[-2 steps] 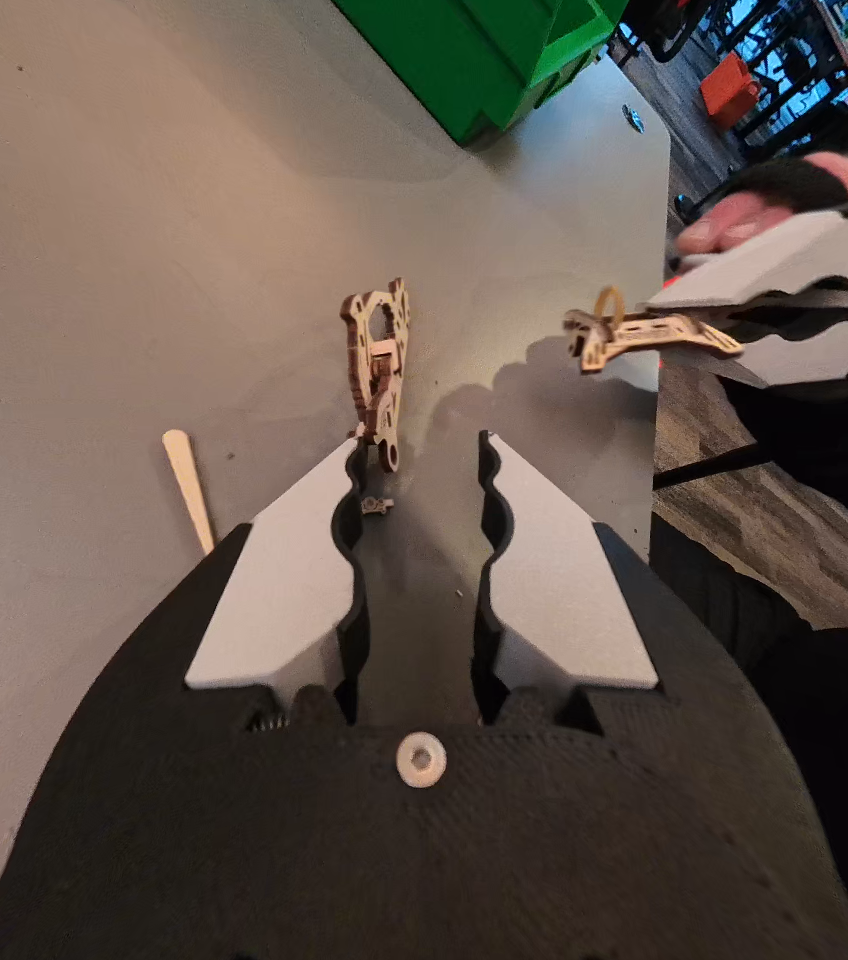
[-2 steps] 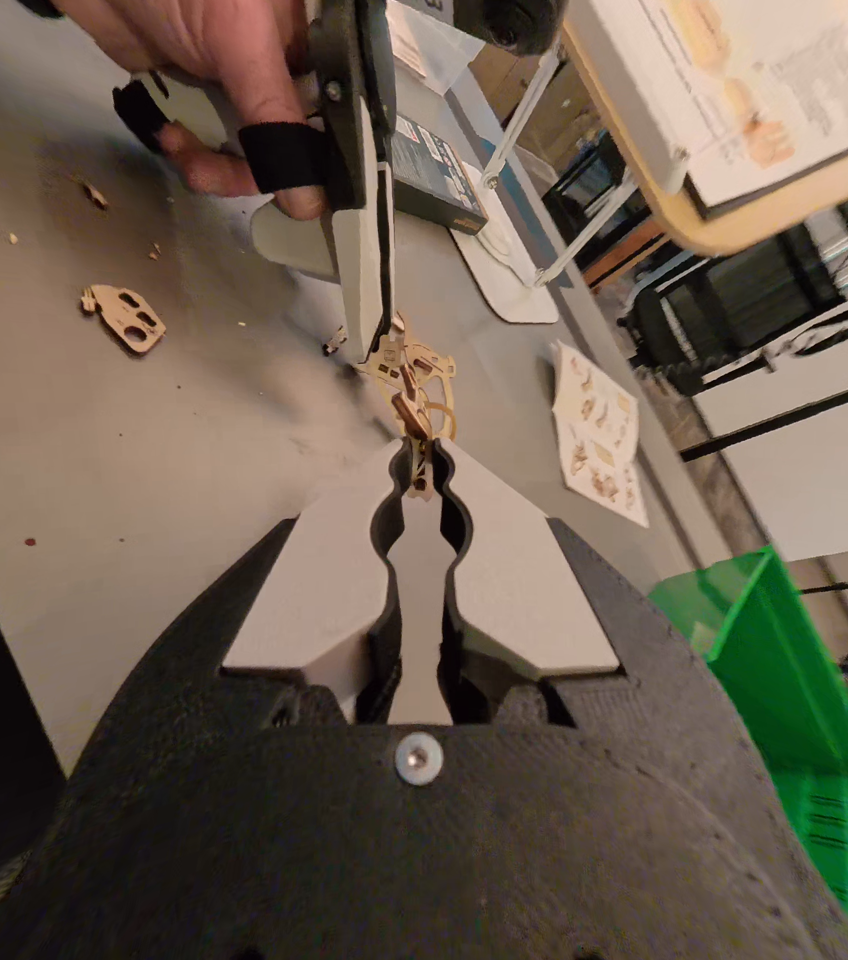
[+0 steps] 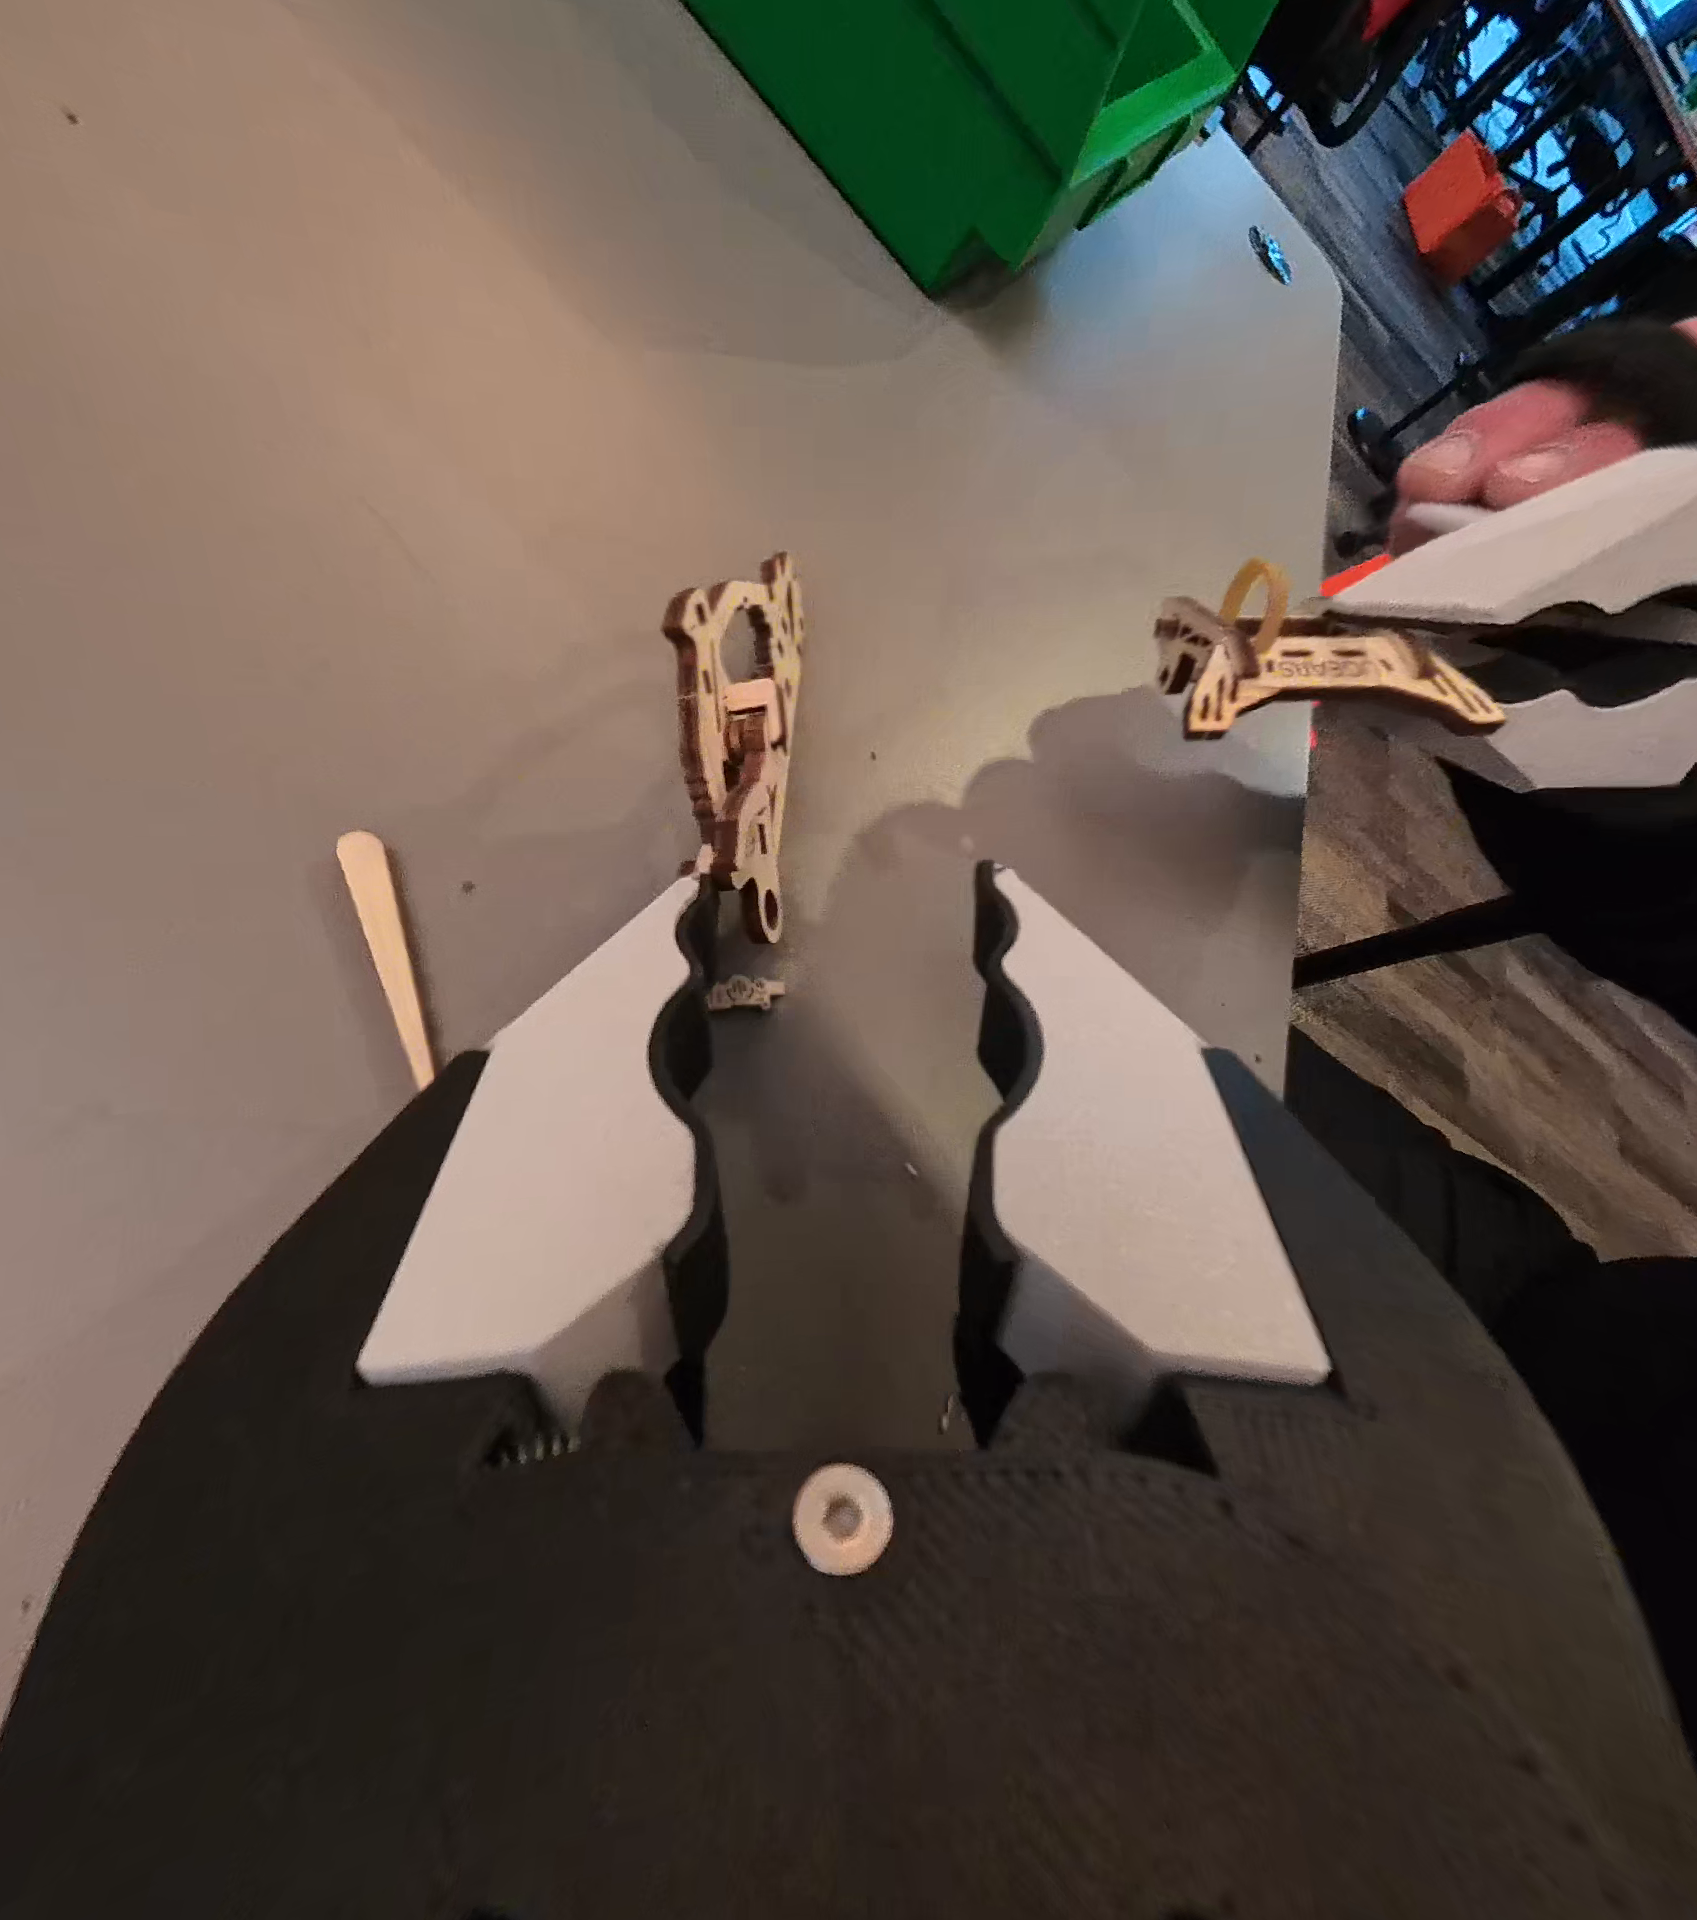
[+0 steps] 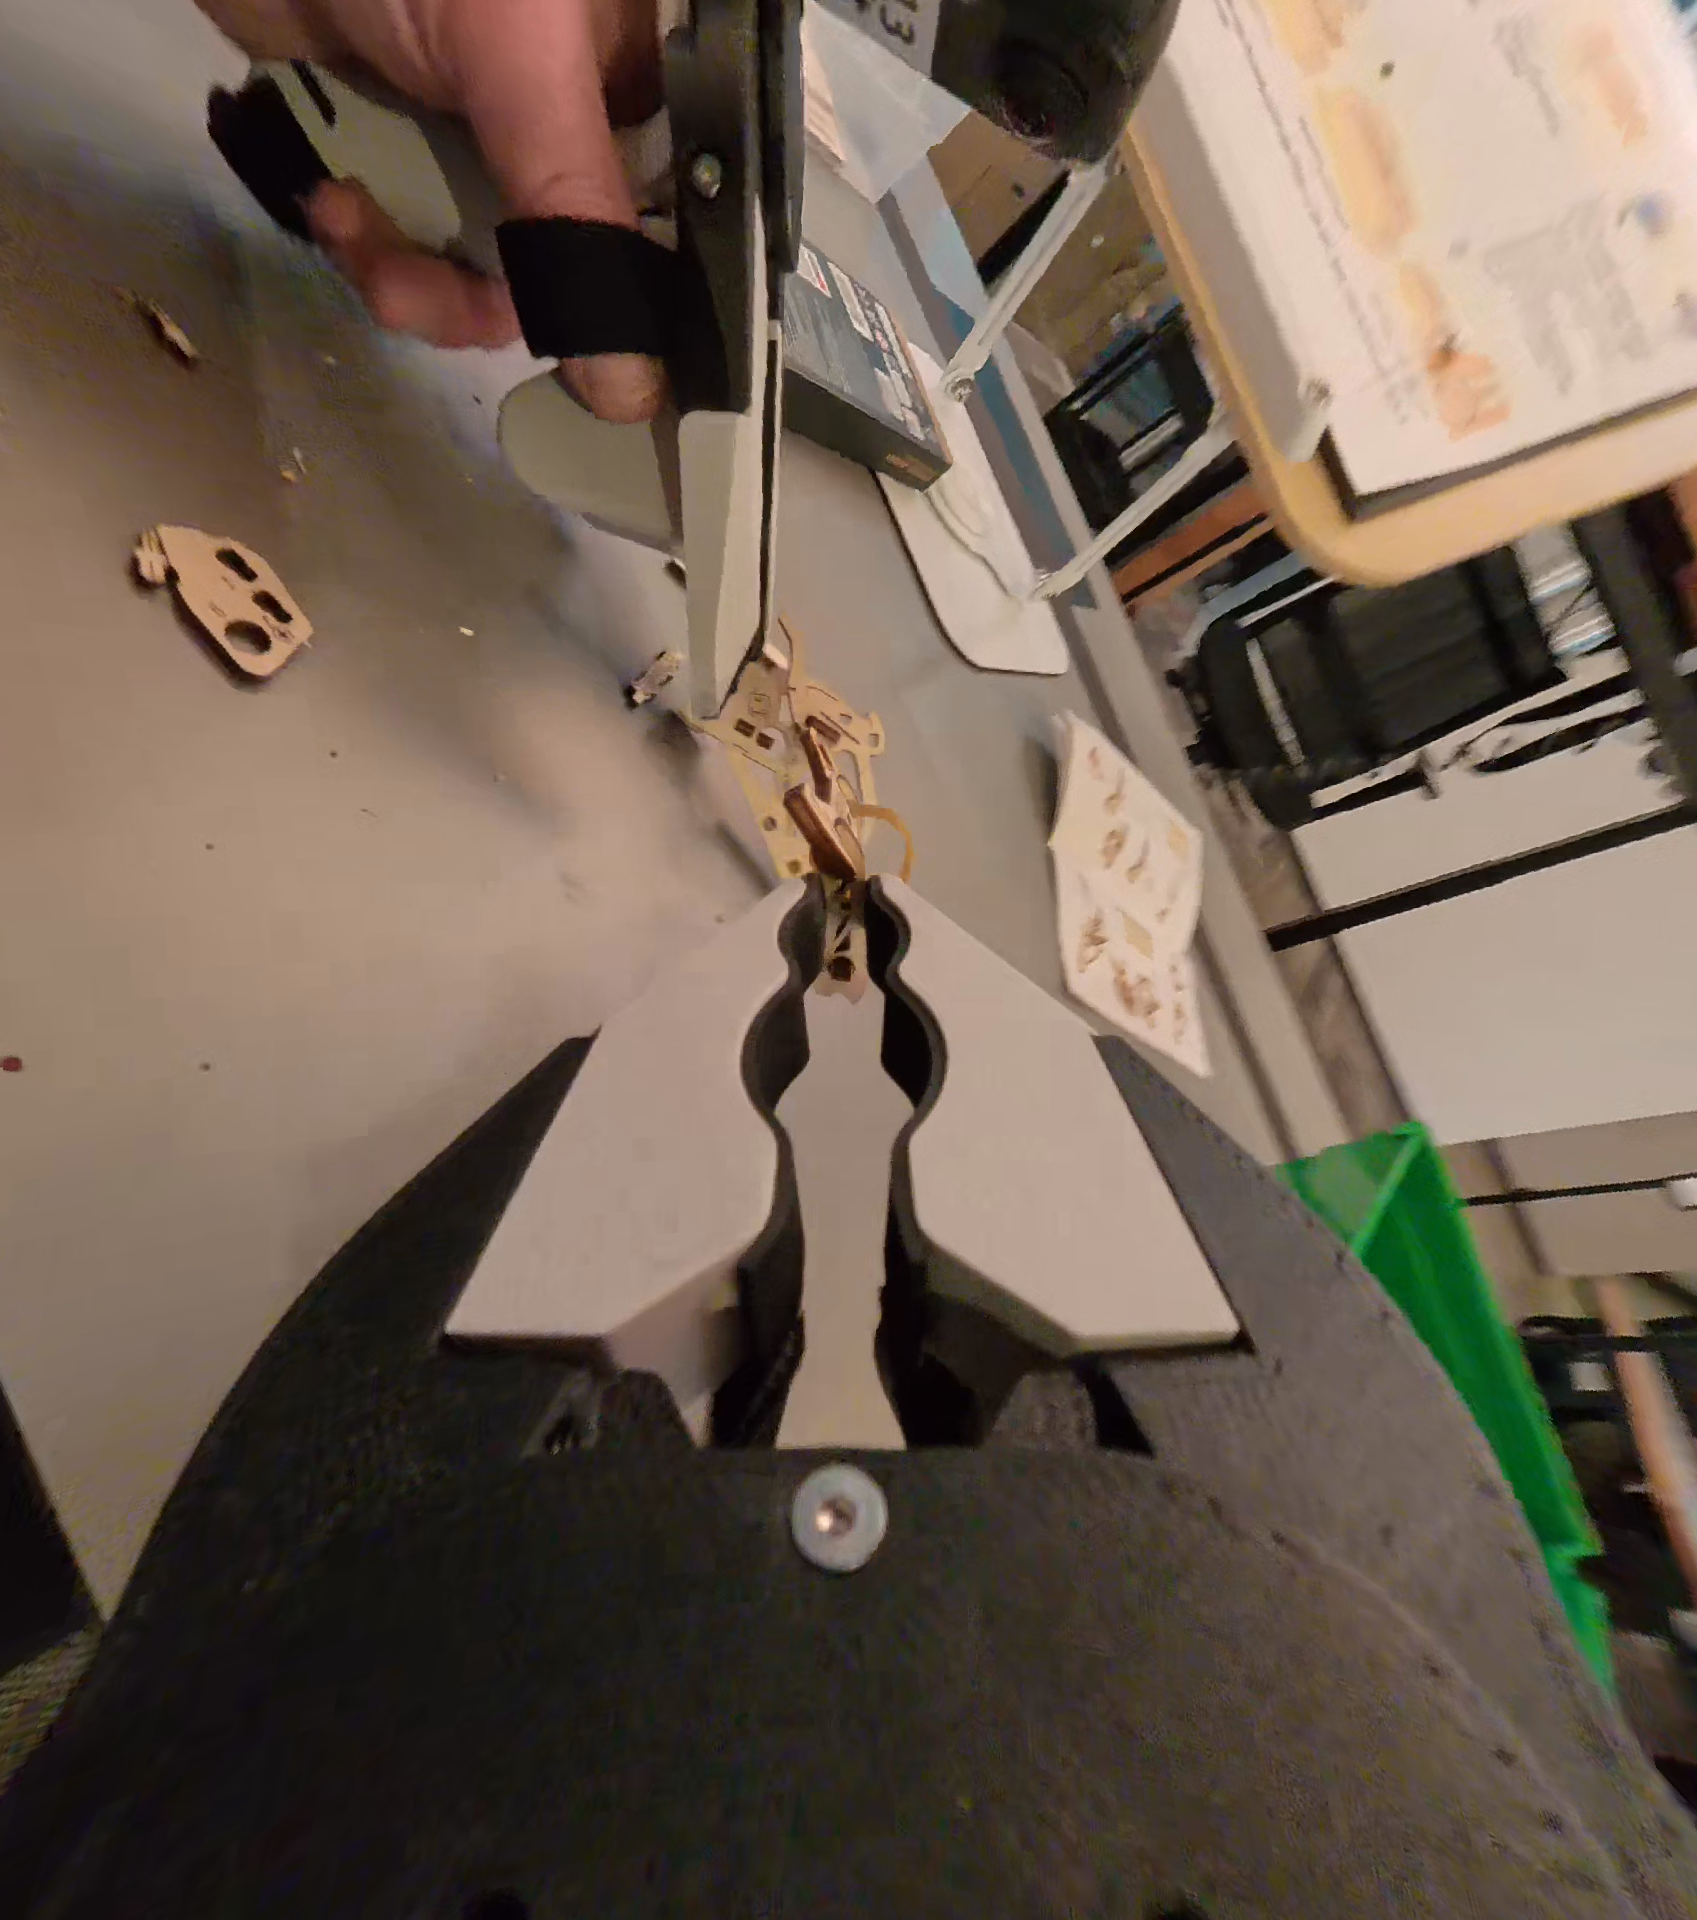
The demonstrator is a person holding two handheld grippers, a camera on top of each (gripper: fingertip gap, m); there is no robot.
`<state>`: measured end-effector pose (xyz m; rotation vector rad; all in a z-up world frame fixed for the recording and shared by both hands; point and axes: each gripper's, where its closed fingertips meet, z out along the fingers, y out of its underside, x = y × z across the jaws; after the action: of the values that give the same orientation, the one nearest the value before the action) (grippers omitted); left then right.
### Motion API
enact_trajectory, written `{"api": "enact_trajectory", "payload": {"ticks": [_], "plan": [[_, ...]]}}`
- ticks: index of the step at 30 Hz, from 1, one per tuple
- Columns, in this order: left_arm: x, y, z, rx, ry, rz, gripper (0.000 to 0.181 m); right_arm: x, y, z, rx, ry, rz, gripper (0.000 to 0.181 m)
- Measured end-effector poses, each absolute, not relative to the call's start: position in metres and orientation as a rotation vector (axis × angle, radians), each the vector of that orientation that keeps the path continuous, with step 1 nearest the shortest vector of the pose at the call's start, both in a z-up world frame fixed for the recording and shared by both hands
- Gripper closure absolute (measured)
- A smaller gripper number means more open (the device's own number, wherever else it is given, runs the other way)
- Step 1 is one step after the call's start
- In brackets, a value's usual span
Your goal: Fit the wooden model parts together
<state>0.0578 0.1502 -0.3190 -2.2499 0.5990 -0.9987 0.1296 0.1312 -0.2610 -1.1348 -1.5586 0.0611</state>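
Observation:
My left gripper [image 3: 836, 875] is open with its jaws wide apart, low over the grey table [image 3: 304, 520]. A partly built wooden assembly [image 3: 738, 727] stands on edge right at its left fingertip [image 3: 688, 894]; I cannot tell if they touch. My right gripper [image 4: 839, 883] is shut on a flat wooden part [image 4: 839, 940] with a yellow rubber band [image 4: 891, 831] on it. In the left wrist view the right gripper [image 3: 1509, 644] holds that part [image 3: 1322, 670] in the air, to the right of the assembly and apart from it. The left gripper [image 4: 730, 520] shows edge-on in the right wrist view, its tip at the assembly [image 4: 787, 727].
A wooden stick [image 3: 385, 945] and a tiny wood piece [image 3: 742, 992] lie by the left fingers. A green bin [image 3: 979, 125] stands at the back. The table edge [image 3: 1311, 727] is close on the right. A loose wooden plate [image 4: 220, 603], an instruction sheet [image 4: 1124, 883] and a dark box [image 4: 859, 384] lie around. The wooden stick [image 3: 385, 945] lies some 5 cm from my left tips, 15 cm from my right tips.
The left jaws stand a touch wider apart. Nothing else has visibly moved.

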Motion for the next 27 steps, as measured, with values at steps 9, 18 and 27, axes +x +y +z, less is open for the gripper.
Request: {"api": "enact_trajectory", "payload": {"ticks": [9,18,27], "plan": [[0.035,0.147,-0.317,-2.25,0.542,-0.926,0.124,0.121,0.12,-0.246,-0.997,-1.6,-0.094,0.178],[0.038,0.153,-0.316,-2.202,0.636,-0.826,0.14,0.114,0.135,-0.239,-1.357,-1.349,0.612,0.177],[0.037,0.169,-0.316,-2.18,0.655,-0.748,0.136,0.105,0.174,-0.217,-1.509,-0.822,1.622,0.177]]}}
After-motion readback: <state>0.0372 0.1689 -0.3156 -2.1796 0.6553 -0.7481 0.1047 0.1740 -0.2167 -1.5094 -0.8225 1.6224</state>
